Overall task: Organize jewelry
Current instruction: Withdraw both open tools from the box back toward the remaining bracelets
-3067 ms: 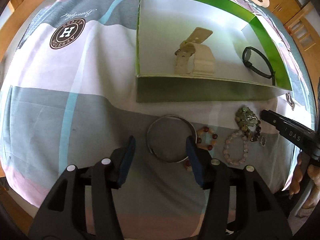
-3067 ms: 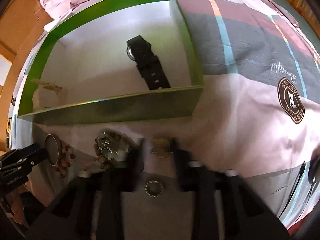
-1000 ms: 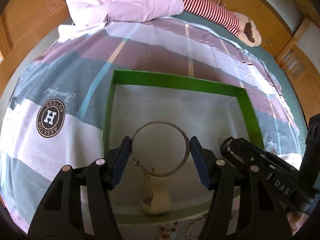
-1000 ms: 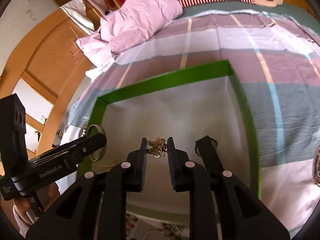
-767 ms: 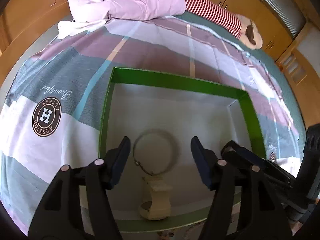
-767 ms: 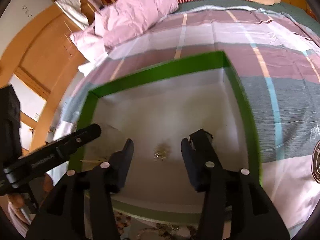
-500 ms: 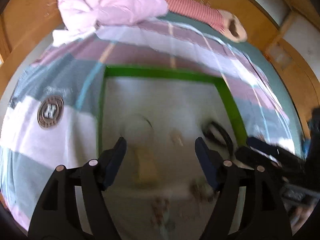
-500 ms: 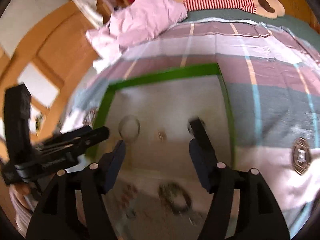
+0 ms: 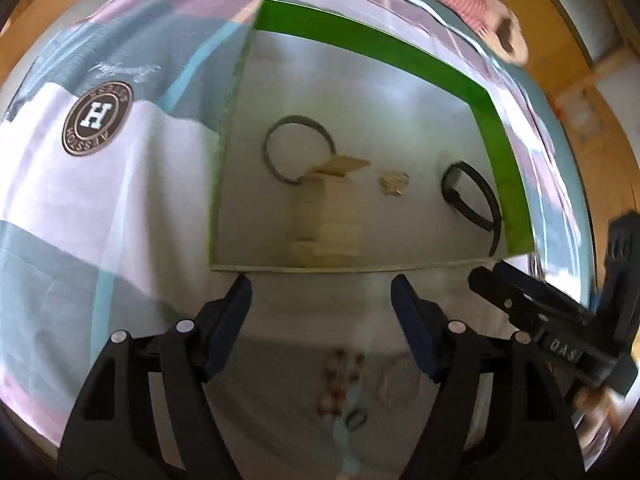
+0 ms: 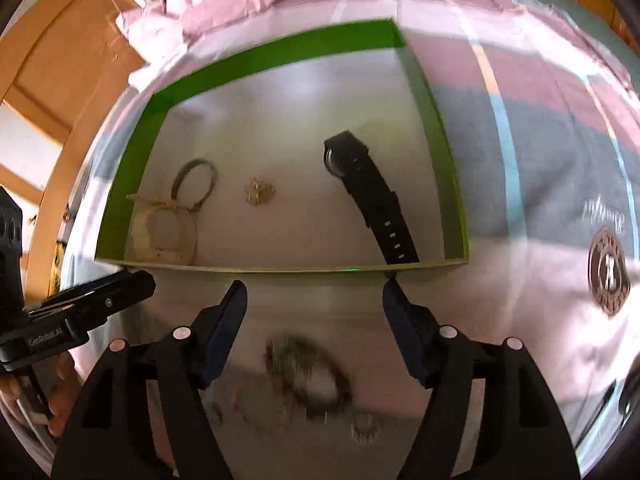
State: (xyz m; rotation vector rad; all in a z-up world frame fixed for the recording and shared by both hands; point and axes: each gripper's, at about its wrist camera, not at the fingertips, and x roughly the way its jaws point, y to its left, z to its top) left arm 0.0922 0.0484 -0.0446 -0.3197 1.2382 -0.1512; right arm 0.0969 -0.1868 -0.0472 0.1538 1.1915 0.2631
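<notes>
Both grippers hung empty, the left gripper steady, the right gripper just having spread. In the green box at mid-frame lay the bangle, brooch and black watch.

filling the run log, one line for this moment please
left hand-held gripper: open, empty | right hand-held gripper: open, empty | bangle, brooch: in green box

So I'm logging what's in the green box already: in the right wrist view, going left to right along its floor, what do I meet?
Cream watch → silver bangle, touching the cream watch → small gold brooch → black watch, all inside the green box.
</notes>
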